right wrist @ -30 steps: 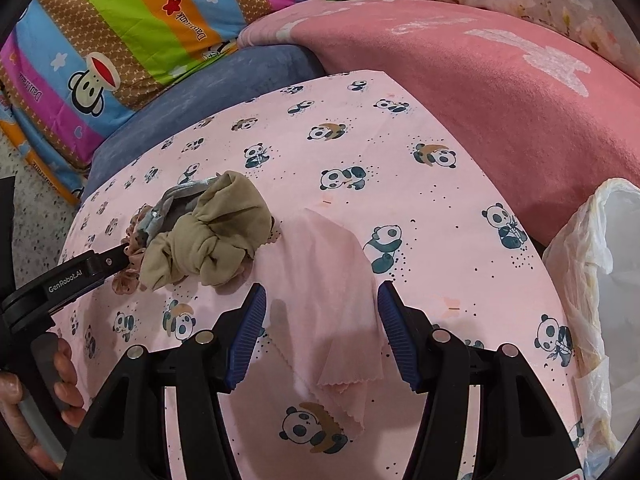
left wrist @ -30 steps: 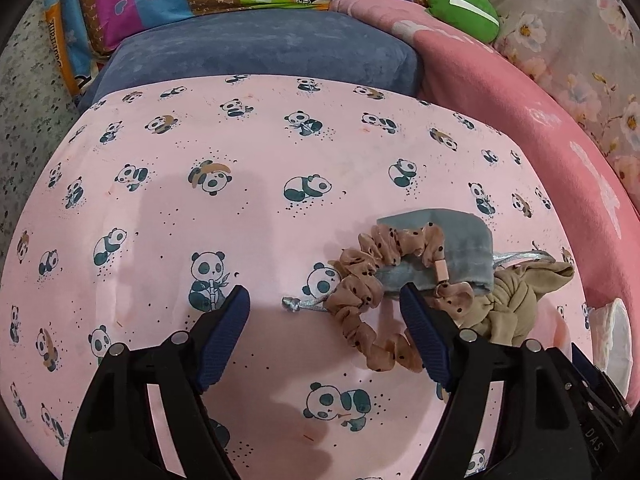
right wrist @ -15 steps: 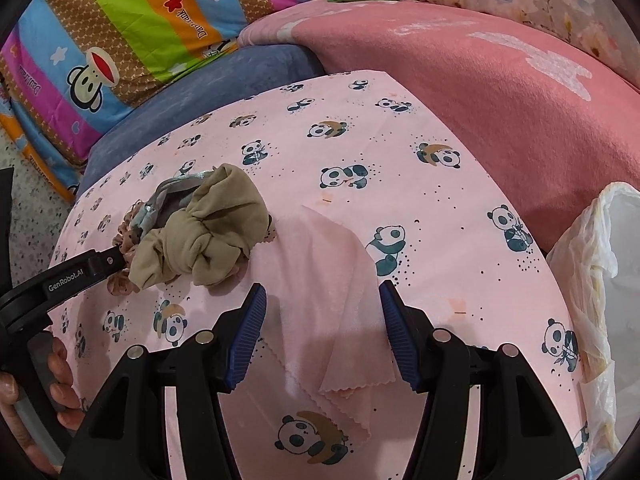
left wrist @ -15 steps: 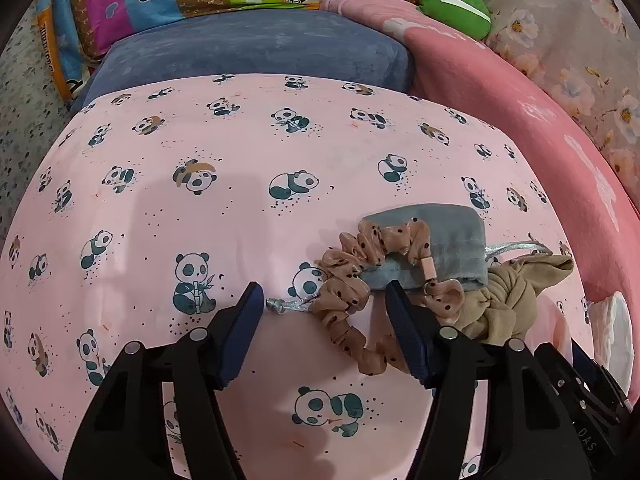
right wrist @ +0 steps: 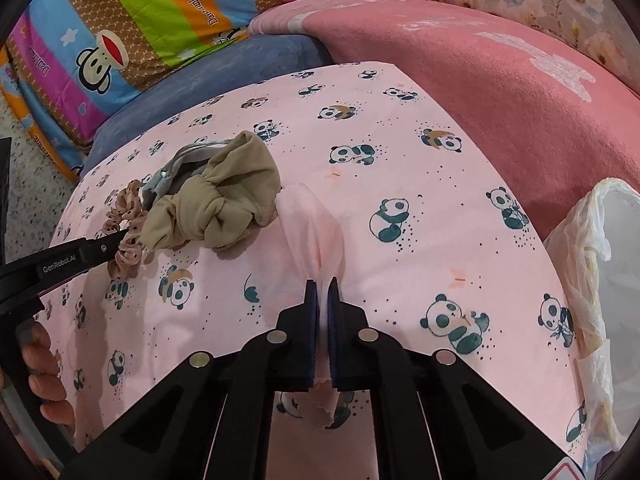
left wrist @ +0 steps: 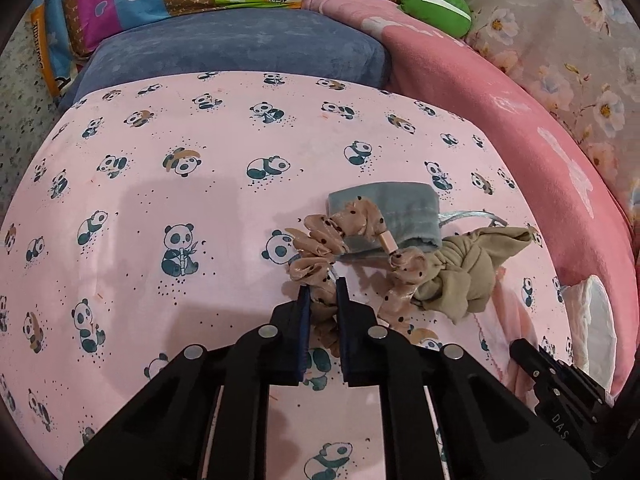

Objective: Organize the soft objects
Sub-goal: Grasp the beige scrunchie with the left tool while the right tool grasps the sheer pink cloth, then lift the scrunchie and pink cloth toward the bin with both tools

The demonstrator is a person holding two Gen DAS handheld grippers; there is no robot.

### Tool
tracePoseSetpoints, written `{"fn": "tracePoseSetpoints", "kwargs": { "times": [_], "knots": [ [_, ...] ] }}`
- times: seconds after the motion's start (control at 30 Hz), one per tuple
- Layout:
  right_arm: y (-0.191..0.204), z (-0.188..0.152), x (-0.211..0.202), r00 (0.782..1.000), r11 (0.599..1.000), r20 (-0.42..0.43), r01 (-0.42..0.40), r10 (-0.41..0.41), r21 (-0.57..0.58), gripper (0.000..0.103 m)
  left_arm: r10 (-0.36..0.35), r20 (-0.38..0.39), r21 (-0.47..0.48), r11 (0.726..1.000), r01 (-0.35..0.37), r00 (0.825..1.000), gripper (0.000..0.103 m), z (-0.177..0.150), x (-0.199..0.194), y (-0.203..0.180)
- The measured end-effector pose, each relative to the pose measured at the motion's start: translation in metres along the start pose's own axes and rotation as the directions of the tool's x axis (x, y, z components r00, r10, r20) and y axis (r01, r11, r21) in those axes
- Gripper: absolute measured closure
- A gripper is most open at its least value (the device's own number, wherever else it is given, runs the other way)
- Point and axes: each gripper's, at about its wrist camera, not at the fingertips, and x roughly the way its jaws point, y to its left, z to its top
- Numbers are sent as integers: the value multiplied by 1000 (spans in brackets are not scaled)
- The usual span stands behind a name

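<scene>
**Both claws pinched onto soft things on the panda sheet**

Right now, through my left wrist camera, the left claw (left wrist: 322, 285) is drawn narrow, its two blue pads clamped on the near loop of the tan dotted scrunchie (left wrist: 352, 252). That scrunchie lies on the pink panda sheet (left wrist: 200, 184), its far side draped over a grey-blue pouch (left wrist: 394, 210) with a silvery cord trailing off to the right. Touching the scrunchie on its right is a knotted beige cloth (left wrist: 466, 268). Just beyond that, a corner of thin pink fabric (left wrist: 510, 320) shows, and the black tip of my other tool pokes in at the lower right. Behind the sheet sits a blue cushion (left wrist: 240, 48), a pink blanket (left wrist: 520, 120) and a green pillow (left wrist: 436, 4).

Over on my right wrist camera, the right claw (right wrist: 323, 292) is nearly closed, gripping the thin pink fabric (right wrist: 316, 232), which bunches up into a ridge running from the pads toward the beige cloth (right wrist: 224, 204). The fabric's scalloped edge hangs out below the pads. The beige cloth rests against the fabric's far end, with the pouch cord (right wrist: 200, 148) behind it and the scrunchie (right wrist: 128, 236) to its left, where the left tool's black finger reaches it. A hand (right wrist: 44, 376) holds that tool at the left edge. A white plastic bag (right wrist: 596, 280) sits at the sheet's right edge.
</scene>
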Motion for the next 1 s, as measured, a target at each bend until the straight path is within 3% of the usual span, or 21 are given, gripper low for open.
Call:
{"fn": "tracePoseSetpoints", "kwargs": {
  "times": [0.37, 0.67, 1.0],
  "knots": [
    [-6, -9, -63, 993, 997, 97, -64, 60, 41, 98, -35, 71, 39, 999, 32, 997, 92, -7, -56, -35],
    [-32, -7, -128, 976, 993, 204, -88, 70, 80, 98, -91, 117, 142, 987, 74, 989, 92, -18, -98, -99],
    [-91, -16, -198, 953, 987, 303, -65, 17, 150, 98, -159, 121, 285, 951, 119, 980, 91, -40, -119, -180]
  ]
}}
